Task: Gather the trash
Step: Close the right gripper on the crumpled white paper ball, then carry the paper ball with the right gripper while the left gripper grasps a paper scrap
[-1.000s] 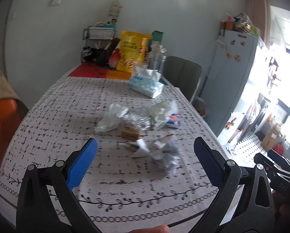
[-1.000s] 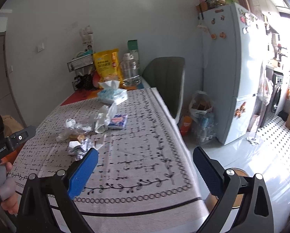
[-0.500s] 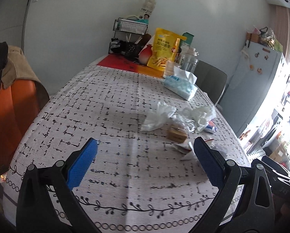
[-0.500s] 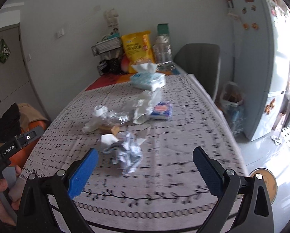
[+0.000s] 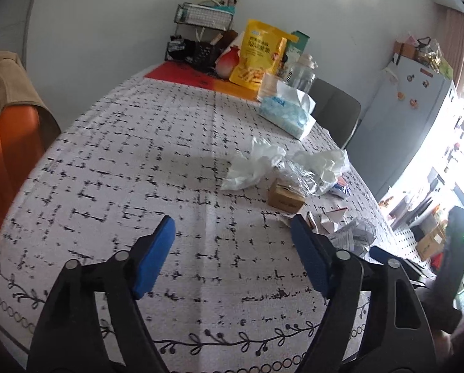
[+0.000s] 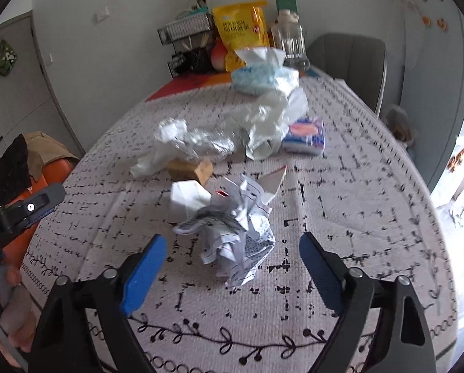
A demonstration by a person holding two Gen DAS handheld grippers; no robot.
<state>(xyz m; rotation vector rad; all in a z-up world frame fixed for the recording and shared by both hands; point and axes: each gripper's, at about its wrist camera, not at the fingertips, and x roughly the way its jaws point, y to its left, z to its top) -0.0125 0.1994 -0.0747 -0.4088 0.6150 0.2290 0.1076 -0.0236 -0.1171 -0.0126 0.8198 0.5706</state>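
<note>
Table (image 6: 372,186) under patterned cloth carries scattered trash. Tissue pack (image 6: 263,76) sits at the far end. Crumpled paper (image 6: 235,230) lies between the spread, empty fingers of the right gripper (image 6: 229,267). Left gripper (image 5: 232,248), likewise released, hovers over bare cloth.

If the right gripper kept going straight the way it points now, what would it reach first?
Most likely the crumpled paper ball, which lies just ahead, centred between the open right gripper jaws.

Our left gripper (image 5: 232,242) hangs with fingers (image 5: 152,259) spread wide above the bare near worktop (image 5: 123,155); crumpled tissue (image 5: 253,168), a small cardboard box (image 5: 285,197) and paper scraps (image 5: 341,227) lie right.
</note>
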